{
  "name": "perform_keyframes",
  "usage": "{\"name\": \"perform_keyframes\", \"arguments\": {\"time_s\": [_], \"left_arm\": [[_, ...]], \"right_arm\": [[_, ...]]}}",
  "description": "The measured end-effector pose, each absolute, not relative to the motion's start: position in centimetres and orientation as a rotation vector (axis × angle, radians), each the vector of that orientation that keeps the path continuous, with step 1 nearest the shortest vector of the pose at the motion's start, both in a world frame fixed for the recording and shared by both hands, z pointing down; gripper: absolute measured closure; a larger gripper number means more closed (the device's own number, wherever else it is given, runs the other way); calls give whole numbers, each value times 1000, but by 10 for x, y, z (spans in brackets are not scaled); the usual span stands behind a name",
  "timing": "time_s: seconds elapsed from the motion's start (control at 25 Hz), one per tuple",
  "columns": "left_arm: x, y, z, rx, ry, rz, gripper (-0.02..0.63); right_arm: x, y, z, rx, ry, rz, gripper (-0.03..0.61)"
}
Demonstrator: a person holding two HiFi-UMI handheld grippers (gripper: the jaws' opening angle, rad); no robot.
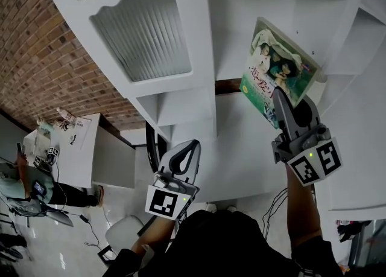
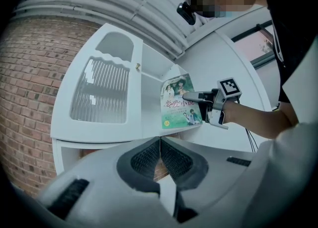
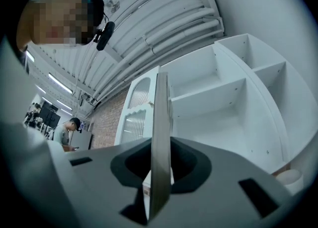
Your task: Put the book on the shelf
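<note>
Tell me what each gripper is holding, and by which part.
The right gripper is shut on the book, pinching it at one long edge, about midway. The left gripper holds nothing; its fingers are shut together.

Chinese title characters on book (image 2: 179, 104) cover
</note>
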State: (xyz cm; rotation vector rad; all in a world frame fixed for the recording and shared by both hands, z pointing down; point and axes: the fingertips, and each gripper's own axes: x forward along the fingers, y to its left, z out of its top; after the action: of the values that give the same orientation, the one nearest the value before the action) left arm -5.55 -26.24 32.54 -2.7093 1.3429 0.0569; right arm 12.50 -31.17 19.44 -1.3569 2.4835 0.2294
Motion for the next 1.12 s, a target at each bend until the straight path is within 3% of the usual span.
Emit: {"name": "perform_keyframes", "arguments": {"time_s": [1.12], "left_arm": [[-77,-286,328,-2696,1450,84,594]], "right_arm": [[85,-481,185,-1581,2449,204,500]]}}
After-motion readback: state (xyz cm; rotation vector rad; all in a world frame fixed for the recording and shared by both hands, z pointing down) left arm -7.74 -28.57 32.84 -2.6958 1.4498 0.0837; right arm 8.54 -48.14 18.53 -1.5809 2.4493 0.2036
